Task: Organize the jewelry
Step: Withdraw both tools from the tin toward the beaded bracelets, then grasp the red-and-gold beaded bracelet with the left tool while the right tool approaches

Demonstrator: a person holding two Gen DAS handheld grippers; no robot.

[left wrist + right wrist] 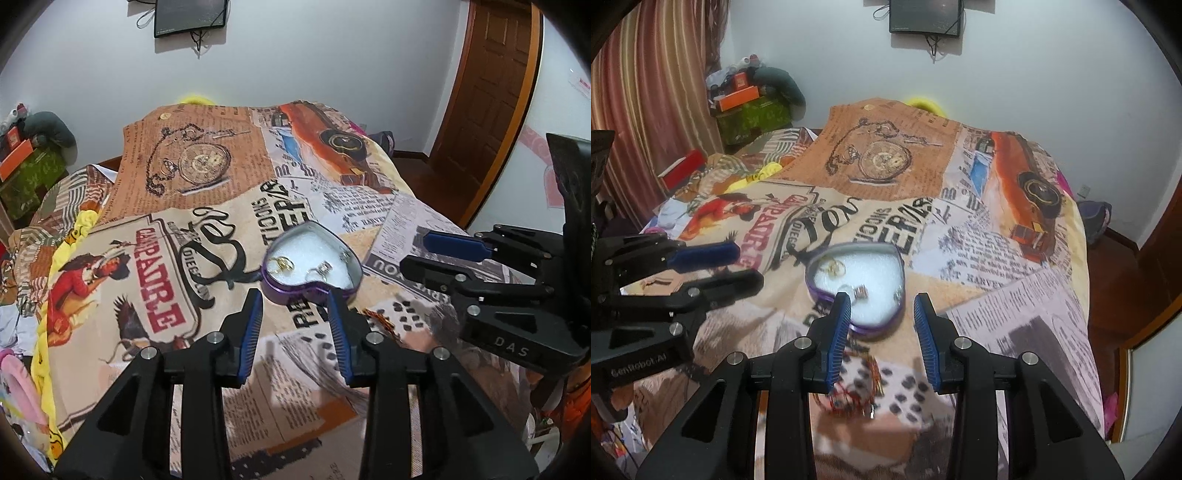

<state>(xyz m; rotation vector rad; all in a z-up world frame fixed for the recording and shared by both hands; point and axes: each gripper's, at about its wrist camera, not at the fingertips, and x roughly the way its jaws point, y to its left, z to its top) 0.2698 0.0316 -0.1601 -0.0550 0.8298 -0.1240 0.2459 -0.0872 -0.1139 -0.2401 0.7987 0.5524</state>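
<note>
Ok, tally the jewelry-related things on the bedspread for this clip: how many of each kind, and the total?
Heart-shaped tin: 1
Gold ring in the tin: 1
Silver rings in the tin: 2
Red-and-gold beaded bracelet, on the bedspread just outside the tin: 1
Total: 5

Both the left claw and the right claw hold nothing.

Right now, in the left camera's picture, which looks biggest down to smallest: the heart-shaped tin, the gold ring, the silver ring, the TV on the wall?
1. Heart-shaped tin, nearest the camera.
2. TV, cut off by the frame and far away, so truly larger.
3. Gold ring and silver ring: too alike to rank.
</note>
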